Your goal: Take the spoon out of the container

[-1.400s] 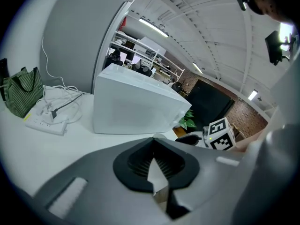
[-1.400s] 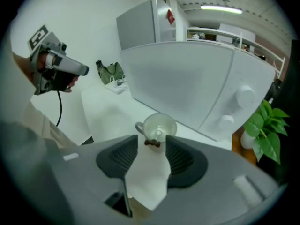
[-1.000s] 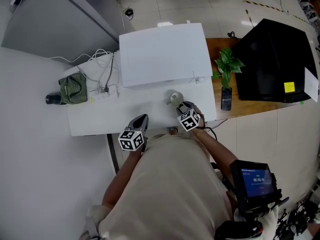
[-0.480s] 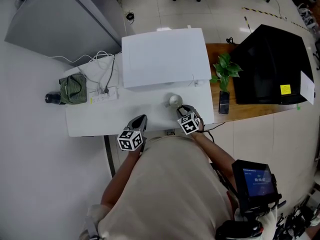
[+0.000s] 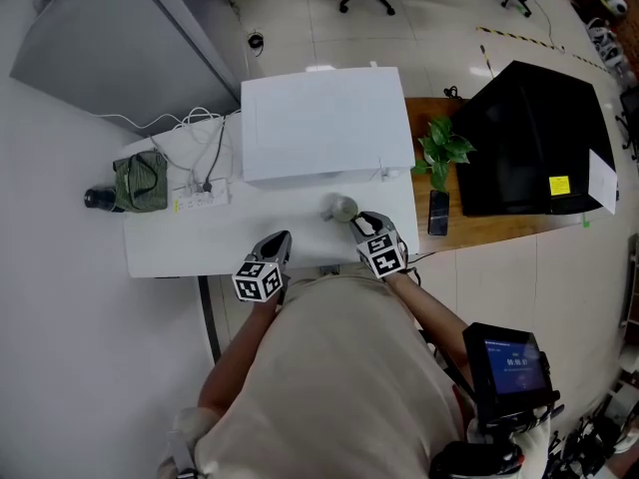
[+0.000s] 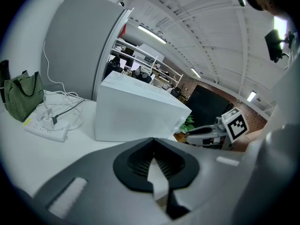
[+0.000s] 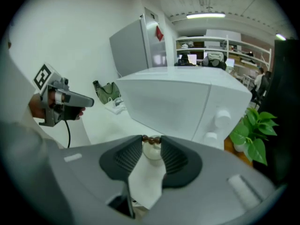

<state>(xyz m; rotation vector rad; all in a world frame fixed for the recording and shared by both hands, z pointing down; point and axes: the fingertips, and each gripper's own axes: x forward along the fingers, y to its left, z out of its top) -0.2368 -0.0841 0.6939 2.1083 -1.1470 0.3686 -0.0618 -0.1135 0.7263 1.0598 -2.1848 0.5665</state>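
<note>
Pinching a small pale piece with a dark brown beaded edge, the right gripper [image 7: 151, 143] hangs over the near right part of the white counter [image 5: 200, 239]. Its jaws have just been closing, and its pads now press on that piece — judged to be the handle end of the spoon [image 7: 152, 151]. Just beyond it, on the far side, stands the container [image 5: 342, 206], a small greyish round cup in front of a large white box [image 5: 324, 128].

The spoon looks light, stiff and smooth, perhaps glazed and so both slippery and breakable. The upper handle is the sensible place to hold it, firmly but not hard. It is seen almost end-on, so its long axis seems to run away from the camera and down toward the container — the bowl end cannot be made out.

The left gripper [image 6: 153, 154] is to the left, jaws drawn together, empty.
</note>
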